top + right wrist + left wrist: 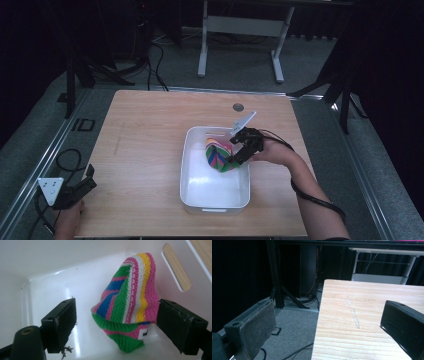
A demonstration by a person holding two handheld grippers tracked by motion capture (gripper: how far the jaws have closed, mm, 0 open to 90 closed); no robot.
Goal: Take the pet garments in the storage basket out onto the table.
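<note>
A knitted hat point(218, 154) with pink, green, blue, yellow and white stripes lies inside a white plastic bin point(192, 170), leaning against its far right wall. My right gripper point(239, 148) hangs over the bin's right rim, open. In the right gripper view the hat point(130, 305) sits between the two black jaws of the right gripper point(116, 326); the right jaw is touching or nearly touching the hat's edge, the left jaw stands apart from it. My left gripper point(86, 181) is open and holds nothing at the table's front left corner; the left gripper point(329, 325) looks along the table's left edge.
The wooden table point(150, 130) has a round cable hole point(238, 107) near its far edge. Past its left edge point(319, 322) lie grey floor and cables. A white desk frame point(240, 30) stands behind the table. The bin has a slot handle point(176, 267).
</note>
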